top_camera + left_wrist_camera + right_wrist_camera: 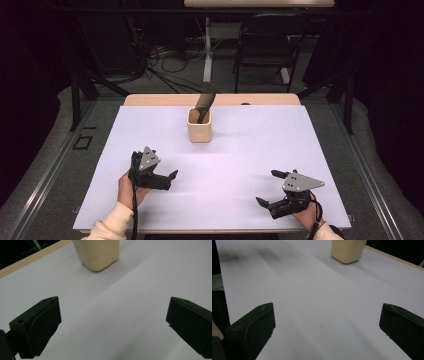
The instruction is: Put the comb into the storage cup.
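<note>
dim room, white-topped counter

the counter (280, 150) has a pale wood far edge. beyond it a black chair (264, 42) stands near a white post (207, 55), with dark cables (165, 62) tangled on the grey floor (50, 165) to the chair's left.

In the high view, the lower part of the dark utensil (204, 102) is sitting hidden inside the beige cup (199, 131), and its exact kind is staying too dim to tell. The top edge of the left gripper view is cutting off the cup (97, 253), and the right gripper view is doing the same to it (347, 250). The bottom edge of the high view is cropping the person's forearms, and the far chair (265, 42) is fading into darkness.
</note>
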`<state>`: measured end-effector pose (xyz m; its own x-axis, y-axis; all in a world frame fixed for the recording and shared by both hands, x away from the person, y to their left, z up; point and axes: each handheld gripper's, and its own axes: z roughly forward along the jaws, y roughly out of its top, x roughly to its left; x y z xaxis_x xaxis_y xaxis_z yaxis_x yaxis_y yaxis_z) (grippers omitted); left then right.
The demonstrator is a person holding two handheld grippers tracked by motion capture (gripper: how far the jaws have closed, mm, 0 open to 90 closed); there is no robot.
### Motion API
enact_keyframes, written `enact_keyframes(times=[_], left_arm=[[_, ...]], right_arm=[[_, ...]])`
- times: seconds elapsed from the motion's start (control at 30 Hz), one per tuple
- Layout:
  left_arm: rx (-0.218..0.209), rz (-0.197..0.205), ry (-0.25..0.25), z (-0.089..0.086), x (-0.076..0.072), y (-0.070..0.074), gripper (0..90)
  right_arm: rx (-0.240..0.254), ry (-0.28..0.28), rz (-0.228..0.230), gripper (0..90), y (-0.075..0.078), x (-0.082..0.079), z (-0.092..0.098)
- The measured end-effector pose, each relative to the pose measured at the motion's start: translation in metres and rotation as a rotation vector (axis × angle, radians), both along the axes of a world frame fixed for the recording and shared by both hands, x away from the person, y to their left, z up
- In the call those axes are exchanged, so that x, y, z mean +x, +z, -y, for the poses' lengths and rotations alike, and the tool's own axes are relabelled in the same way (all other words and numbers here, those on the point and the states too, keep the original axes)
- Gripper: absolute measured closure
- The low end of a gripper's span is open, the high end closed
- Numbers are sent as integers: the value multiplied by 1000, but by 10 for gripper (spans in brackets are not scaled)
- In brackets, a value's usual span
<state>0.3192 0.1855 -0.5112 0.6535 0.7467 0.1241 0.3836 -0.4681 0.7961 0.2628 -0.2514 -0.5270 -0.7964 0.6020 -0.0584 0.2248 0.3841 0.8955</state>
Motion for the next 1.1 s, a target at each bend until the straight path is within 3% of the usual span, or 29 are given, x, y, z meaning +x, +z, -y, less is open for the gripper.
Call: enact_keyframes(times=[1.1], left_arm=[[-19, -5, 11, -17, -36, -9, 0]], right_arm=[[-2, 0, -6, 0, -1, 0, -1]])
